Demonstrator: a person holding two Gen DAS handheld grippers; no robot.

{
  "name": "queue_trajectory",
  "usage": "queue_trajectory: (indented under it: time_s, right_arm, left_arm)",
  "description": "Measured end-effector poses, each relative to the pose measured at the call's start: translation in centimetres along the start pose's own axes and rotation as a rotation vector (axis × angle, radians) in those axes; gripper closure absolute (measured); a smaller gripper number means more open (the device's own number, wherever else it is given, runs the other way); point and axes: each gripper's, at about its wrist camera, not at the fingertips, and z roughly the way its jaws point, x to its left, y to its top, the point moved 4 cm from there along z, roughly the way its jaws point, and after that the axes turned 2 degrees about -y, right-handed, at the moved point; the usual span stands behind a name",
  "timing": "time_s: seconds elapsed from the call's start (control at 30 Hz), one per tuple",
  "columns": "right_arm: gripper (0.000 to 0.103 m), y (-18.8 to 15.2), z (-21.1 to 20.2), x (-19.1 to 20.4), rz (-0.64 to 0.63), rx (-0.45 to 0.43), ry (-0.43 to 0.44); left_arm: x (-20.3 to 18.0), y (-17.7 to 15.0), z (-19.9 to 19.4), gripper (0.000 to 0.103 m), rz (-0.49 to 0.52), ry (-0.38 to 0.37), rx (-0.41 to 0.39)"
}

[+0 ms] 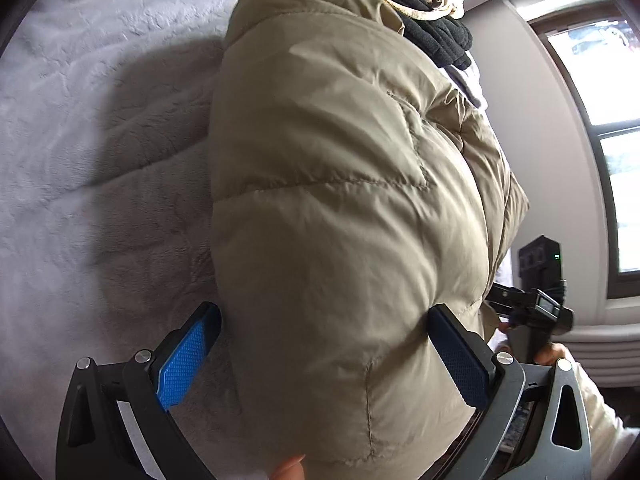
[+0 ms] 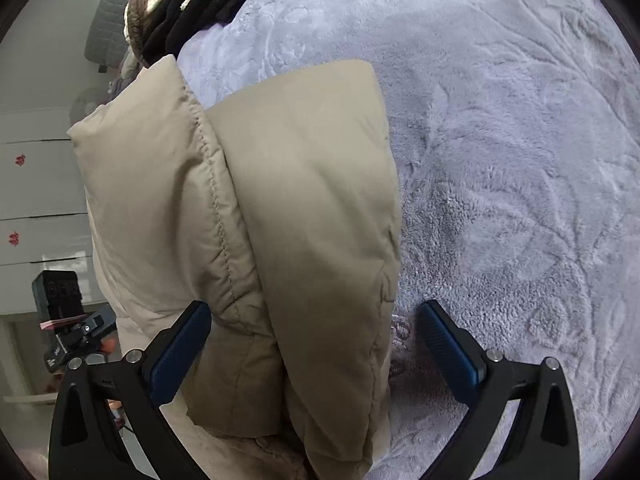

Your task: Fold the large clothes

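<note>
Puffer jacket [image 1: 340, 200], beige, quilted, fills the middle of the left wrist view. It bulges up between the fingers of the left gripper [image 1: 324, 356]. Jaws wide apart; the left pad [image 1: 186, 360] sits just beside the jacket's edge, the right pad [image 1: 460, 360] presses against the padded fabric. No pinch visible, so open around the bulk, not clamped. A fingertip [image 1: 288, 470] shows at the bottom edge under the jacket. Jacket rests on a pale plush blanket [image 1: 100, 140], which covers the left side of the view. At the top, a pile of dark and tan knit clothes [image 1: 432, 12] lies past the jacket's far end. On the right, the other gripper [image 1: 540, 304] with a hand [image 1: 548, 350] on its handle, near the jacket's right side; window [image 1: 608, 120] behind.

Right wrist view: jacket [image 2: 260, 220] takes the left and middle, a folded padded flap with a stitched seam running down. Right gripper [image 2: 314, 356] spread wide; left pad [image 2: 180, 356] touches the jacket, right pad [image 2: 452, 356] is clear of it over the blanket [image 2: 520, 160]. Nothing gripped that I can see. Knit pile [image 2: 180, 12] at top left beyond the jacket. The left gripper's body [image 2: 68, 320] is at the left edge, white drawers [image 2: 36, 200] behind it.
</note>
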Motion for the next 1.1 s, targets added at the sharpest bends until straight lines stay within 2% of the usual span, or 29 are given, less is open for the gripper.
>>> queue_trajectory:
  time_s: [0.27,0.37,0.47,0.53,0.63,0.7,0.73,0.83,0.9,1.1]
  right_arm:
    - [0.0,1.9,2.0,0.2,-0.014,0.07,0.206]
    - [0.0,2.6,3.2,1.2,-0.028,0.086,0.257]
    - [0.0,3.3,4.0,1.2,-0.007,0.087,0.242]
    - [0.0,3.4,4.0,1.1,0.016,0.076,0.233]
    - [0.001,3.2,3.6,0.9,0.059,0.086,0.226]
    - [0.009,2.8,3.2,0.9,0.091,0.092,0.257]
    - [0.019,2.7,2.9,1.2,0.091,0.085,0.274]
    - [0.033,2.3,1.6,2.1,0.067,0.062,0.297]
    - [0.036,2.0,0.9,2.9,0.054,0.054,0.304]
    - [0.036,0.8,-0.2,7.1,-0.004,0.022,0.326]
  left_arm:
    - [2.4,1.3,3.0,0.0,-0.071,-0.197,0.065]
    - [2.9,1.3,3.9,0.0,-0.095,-0.238,0.082]
    - [2.8,1.2,4.9,0.0,-0.137,-0.247,0.082]
    - [2.4,1.1,4.7,0.0,-0.147,-0.228,0.052]
    - [1.3,0.7,3.6,0.009,-0.116,-0.203,0.009]
    - [0.9,0.6,2.8,0.017,-0.108,-0.206,-0.009]
    - [0.7,0.5,2.4,0.018,-0.106,-0.207,-0.015]
    - [0.1,0.4,1.3,0.018,-0.093,-0.209,-0.027]
    - [-0.6,0.1,0.5,0.018,-0.073,-0.209,-0.031]
    - [-0.7,-0.2,-3.0,0.018,-0.04,-0.226,-0.055]
